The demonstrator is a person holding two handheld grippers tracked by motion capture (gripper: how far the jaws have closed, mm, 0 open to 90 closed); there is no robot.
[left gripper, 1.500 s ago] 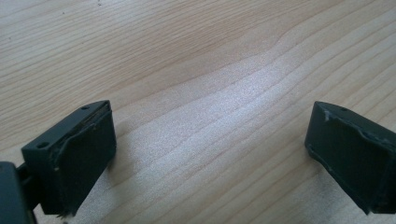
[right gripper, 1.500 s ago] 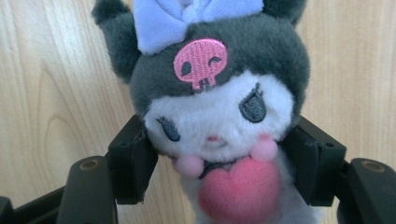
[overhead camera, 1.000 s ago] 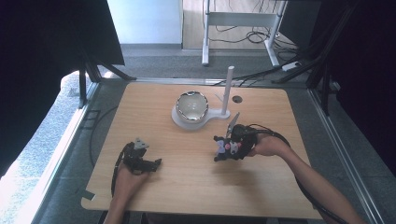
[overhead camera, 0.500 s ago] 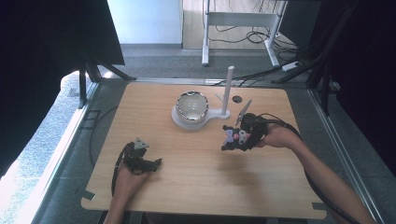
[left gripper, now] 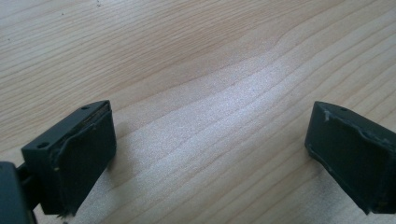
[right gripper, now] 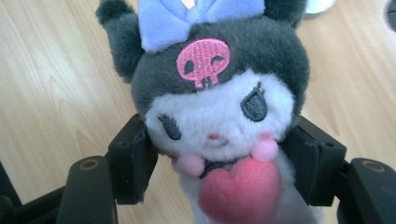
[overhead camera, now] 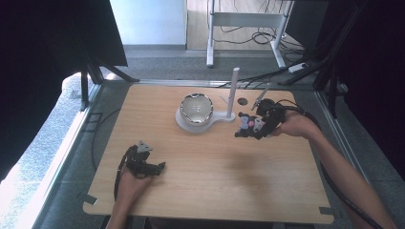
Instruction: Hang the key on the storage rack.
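A small plush toy (right gripper: 219, 107) with a dark grey hood, a blue bow, a pink skull badge and a pink heart sits between the jaws of my right gripper (right gripper: 219, 158), which is shut on it. In the high view the plush toy (overhead camera: 246, 125) hangs just above the table, right of the white stand, held by my right gripper (overhead camera: 253, 128). My left gripper (overhead camera: 152, 168) rests at the table's front left. Its jaws stand wide apart over bare wood, with nothing between the fingertips (left gripper: 79, 154).
A shiny metal bowl (overhead camera: 196, 108) sits on a white base (overhead camera: 184, 123) with an upright white post (overhead camera: 232, 91) at the table's far middle. A dark round hole (overhead camera: 242, 101) lies behind the post. Cables trail from both grippers.
My right gripper has carried the plush toy up and toward the far right, closer to the white post. The left gripper has stayed put.
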